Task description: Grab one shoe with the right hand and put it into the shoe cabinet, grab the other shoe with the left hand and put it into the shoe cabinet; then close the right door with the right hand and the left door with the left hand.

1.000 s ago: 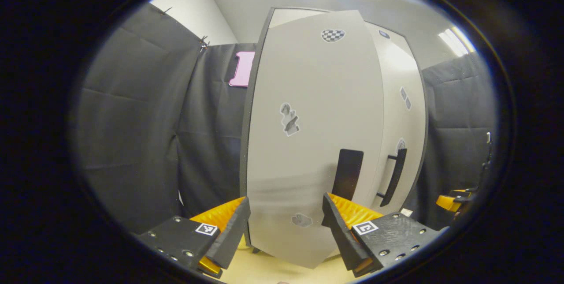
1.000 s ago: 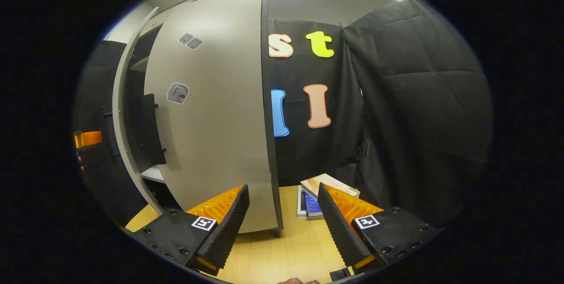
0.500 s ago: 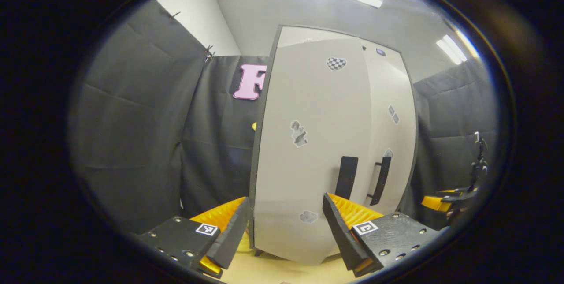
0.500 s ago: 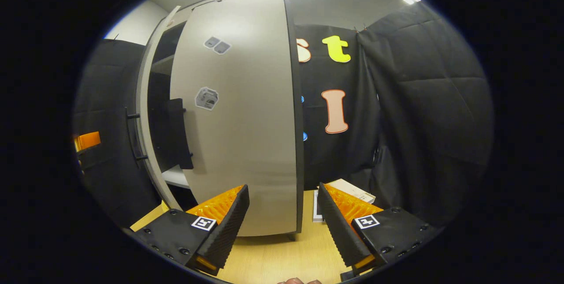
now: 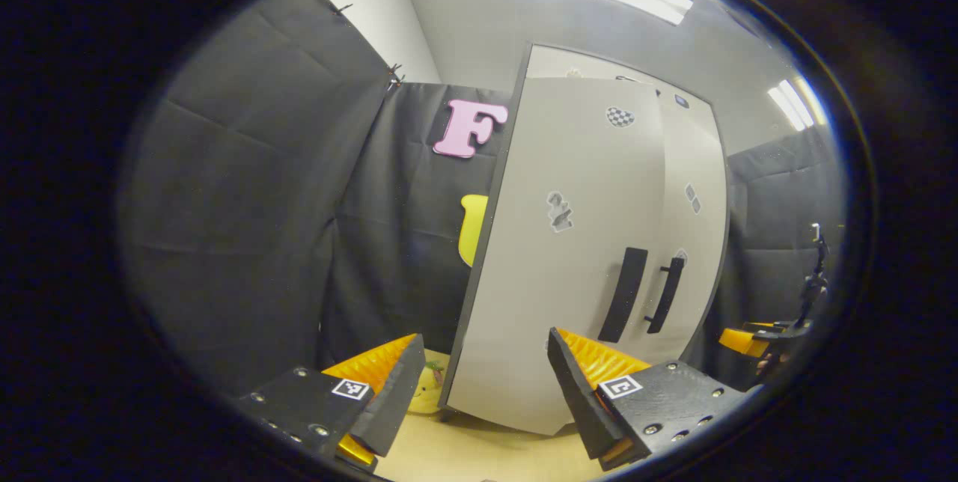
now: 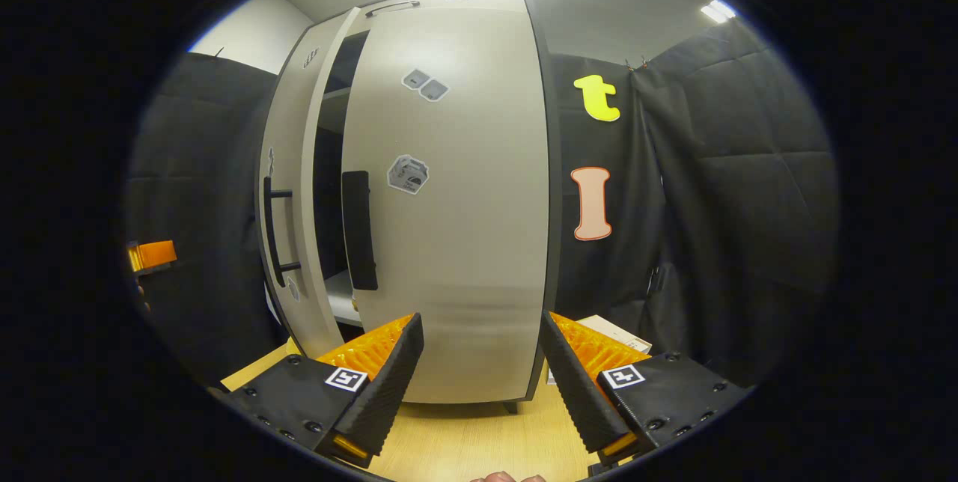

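The pale grey shoe cabinet stands ahead. In the left gripper view its left door (image 5: 554,272) is swung nearly flush, with a flat black handle (image 5: 623,295), and the right door (image 5: 696,227) lies beyond. My left gripper (image 5: 479,392) is open and holds nothing, close in front of the left door's lower edge. In the right gripper view the right door (image 6: 456,205) stands slightly ajar. A narrow dark gap (image 6: 328,190) separates it from the left door (image 6: 288,168) and shows a white shelf (image 6: 340,301). My right gripper (image 6: 479,385) is open and holds nothing before that door's foot.
Black padded cloth walls close in on both sides. The cabinet stands on a light wooden surface (image 6: 464,437). A small yellow object (image 5: 423,392) lies at the cabinet's left foot. A flat box (image 6: 621,332) lies to its right. The other gripper (image 5: 748,340) shows far right.
Both doors have swung toward the cabinet. The dark gap beside the right door has narrowed. The left door has turned nearly flush, uncovering more of the wall behind it.
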Demonstrator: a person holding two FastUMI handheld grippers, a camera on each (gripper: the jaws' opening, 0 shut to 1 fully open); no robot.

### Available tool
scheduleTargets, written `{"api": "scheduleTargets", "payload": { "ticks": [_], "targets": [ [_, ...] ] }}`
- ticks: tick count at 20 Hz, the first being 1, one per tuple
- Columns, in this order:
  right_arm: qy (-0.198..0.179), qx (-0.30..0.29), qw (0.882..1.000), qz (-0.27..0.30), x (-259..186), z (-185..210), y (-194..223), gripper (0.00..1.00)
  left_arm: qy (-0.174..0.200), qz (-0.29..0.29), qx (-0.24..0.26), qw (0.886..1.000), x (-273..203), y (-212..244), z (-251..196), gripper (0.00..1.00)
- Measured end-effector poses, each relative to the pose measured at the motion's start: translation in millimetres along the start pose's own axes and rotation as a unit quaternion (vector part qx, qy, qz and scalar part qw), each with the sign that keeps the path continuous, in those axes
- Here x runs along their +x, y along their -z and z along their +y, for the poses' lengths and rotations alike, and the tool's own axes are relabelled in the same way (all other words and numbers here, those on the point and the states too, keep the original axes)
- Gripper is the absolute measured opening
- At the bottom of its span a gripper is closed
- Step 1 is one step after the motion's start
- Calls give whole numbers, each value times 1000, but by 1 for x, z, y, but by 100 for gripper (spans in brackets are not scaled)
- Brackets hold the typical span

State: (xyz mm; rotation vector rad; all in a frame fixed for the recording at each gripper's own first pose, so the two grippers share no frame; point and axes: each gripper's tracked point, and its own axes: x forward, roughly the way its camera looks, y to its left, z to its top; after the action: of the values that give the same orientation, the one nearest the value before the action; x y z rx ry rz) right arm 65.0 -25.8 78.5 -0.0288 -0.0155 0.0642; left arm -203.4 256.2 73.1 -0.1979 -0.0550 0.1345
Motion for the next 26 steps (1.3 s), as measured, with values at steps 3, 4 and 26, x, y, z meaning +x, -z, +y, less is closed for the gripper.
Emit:
{"api": "scheduleTargets", "payload": {
  "ticks": [3,4,26],
  "targets": [
    [5,-1,1000,3,1,7,-1,98,1,8,9,1000,1,11,9,94],
    [8,-2,1000,3,1,9,-2,98,4,11,9,1000,0,16,13,94],
    [-4,33,996,82,5,57,27,98,-13,57,58,997,-27,41,40,88]
  ]
}}
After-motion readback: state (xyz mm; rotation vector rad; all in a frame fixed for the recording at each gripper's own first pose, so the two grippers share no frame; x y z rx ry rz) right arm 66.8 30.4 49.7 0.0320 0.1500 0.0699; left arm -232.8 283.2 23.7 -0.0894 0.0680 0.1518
